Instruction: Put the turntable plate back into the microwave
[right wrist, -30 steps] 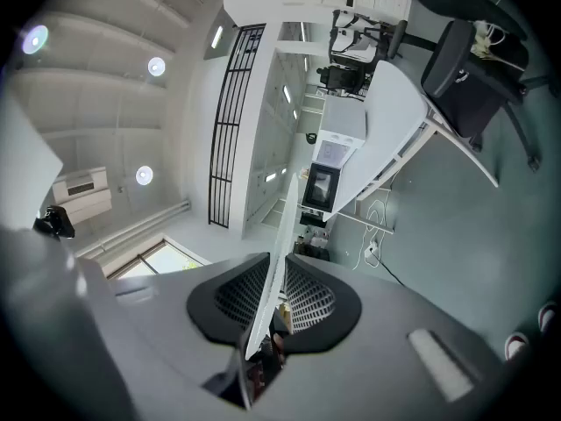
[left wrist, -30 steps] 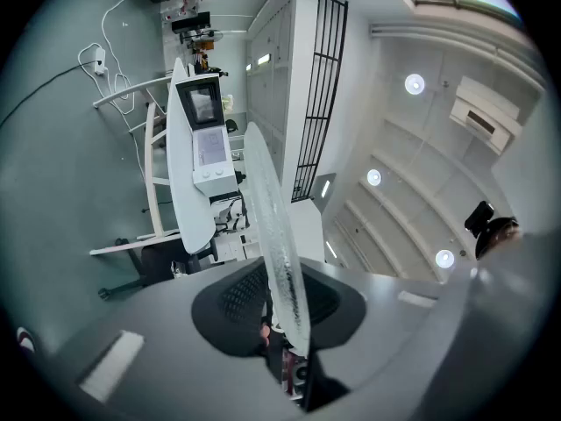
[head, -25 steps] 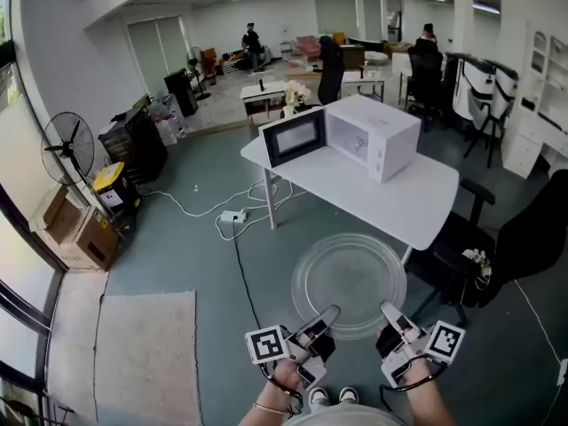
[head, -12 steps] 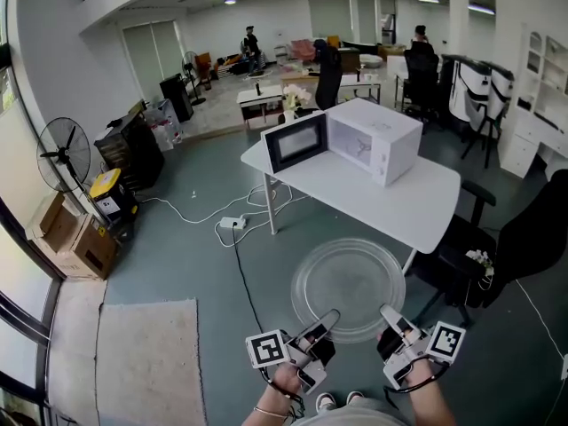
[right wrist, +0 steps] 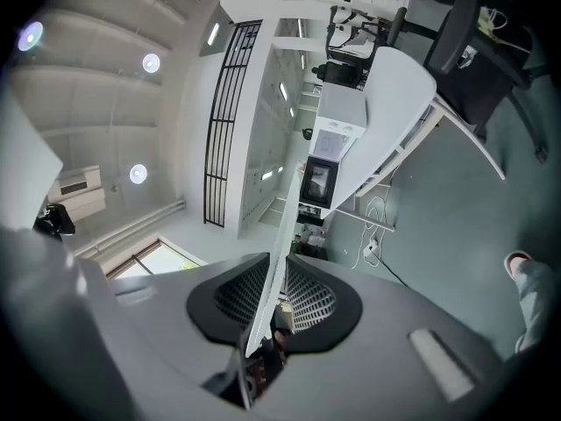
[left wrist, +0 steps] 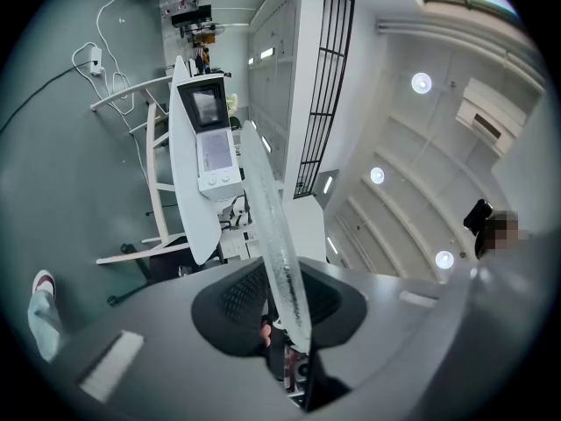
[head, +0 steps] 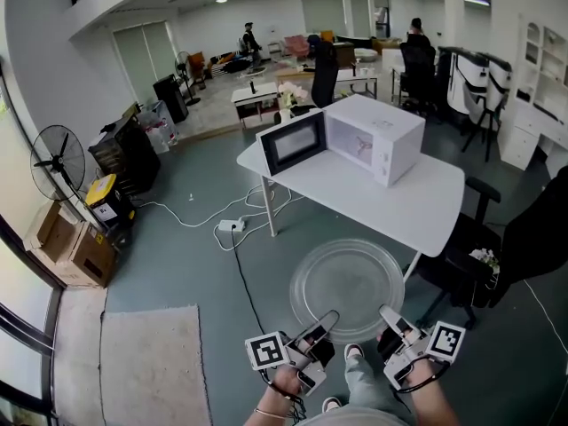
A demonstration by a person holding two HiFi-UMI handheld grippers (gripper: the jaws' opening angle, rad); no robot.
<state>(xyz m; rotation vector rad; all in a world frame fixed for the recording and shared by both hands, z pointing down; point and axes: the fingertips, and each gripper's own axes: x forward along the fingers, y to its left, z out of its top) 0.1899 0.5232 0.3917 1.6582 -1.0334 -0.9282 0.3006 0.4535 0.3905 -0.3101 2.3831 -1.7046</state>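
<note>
A round clear glass turntable plate (head: 349,288) hangs level in front of me, above the floor. My left gripper (head: 327,321) is shut on its near left rim and my right gripper (head: 390,316) is shut on its near right rim. In both gripper views the plate (left wrist: 273,239) (right wrist: 270,288) shows edge-on between the dark pads. The white microwave (head: 355,138) stands on the white table (head: 404,204) ahead, its door (head: 291,142) swung open to the left. It also shows small in the left gripper view (left wrist: 209,134) and the right gripper view (right wrist: 331,152).
A black office chair (head: 524,242) stands right of the table. A power strip (head: 230,225) with cables lies on the floor under the table's left end. A fan (head: 53,162), cardboard boxes (head: 73,242) and a rug (head: 155,366) are at the left. My foot (head: 353,353) shows below the plate.
Both grippers and the plate have come closer to the table. My leg has stepped forward under the plate.
</note>
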